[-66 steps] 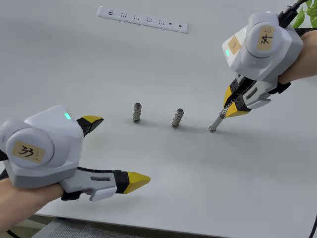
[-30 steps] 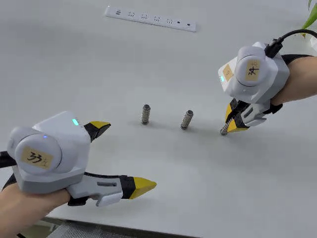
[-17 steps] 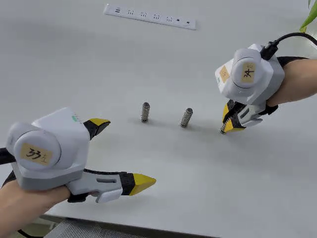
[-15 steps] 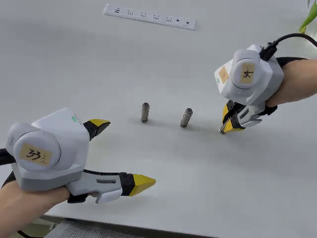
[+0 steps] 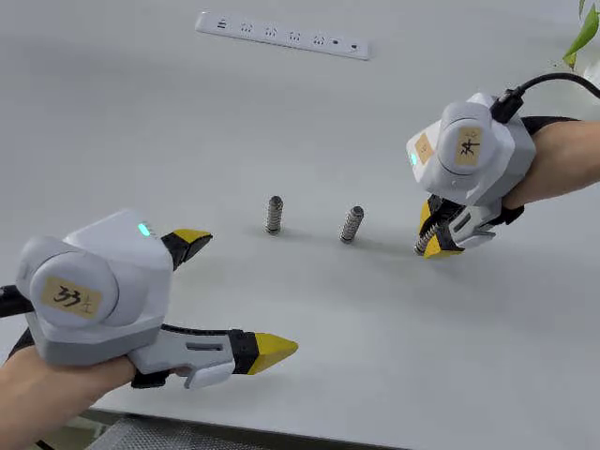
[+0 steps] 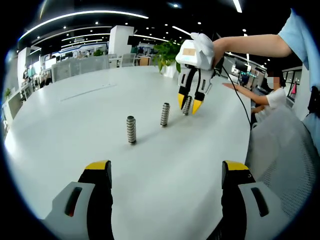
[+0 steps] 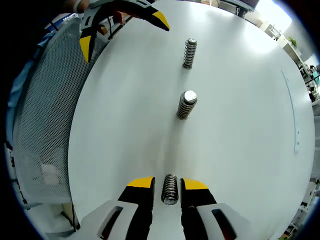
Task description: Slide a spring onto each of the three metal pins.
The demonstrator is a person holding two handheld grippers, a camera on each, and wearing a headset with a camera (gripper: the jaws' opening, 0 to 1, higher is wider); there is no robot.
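Lowered and upright now, right hand-held gripper (image 5: pixel 431 236) clamps the third coiled steel spring (image 7: pixel 170 189).
Let go gently, lifting straight up; left hand-held gripper (image 5: pixel 234 291) hangs jaws-apart at seven o'clock.

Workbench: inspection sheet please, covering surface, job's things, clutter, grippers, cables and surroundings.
Surface: white table, smooth.
Job's things: left spring and middle spring stand upright on their pins; third spring sits between the right gripper's jaws.
Clutter: power strip at the far side.
Grippers: left gripper open, holding nothing; right gripper flanks the third spring, contact unclear.
Cables: black cable from the right gripper.
Surroundings: plant leaves, mesh chair.
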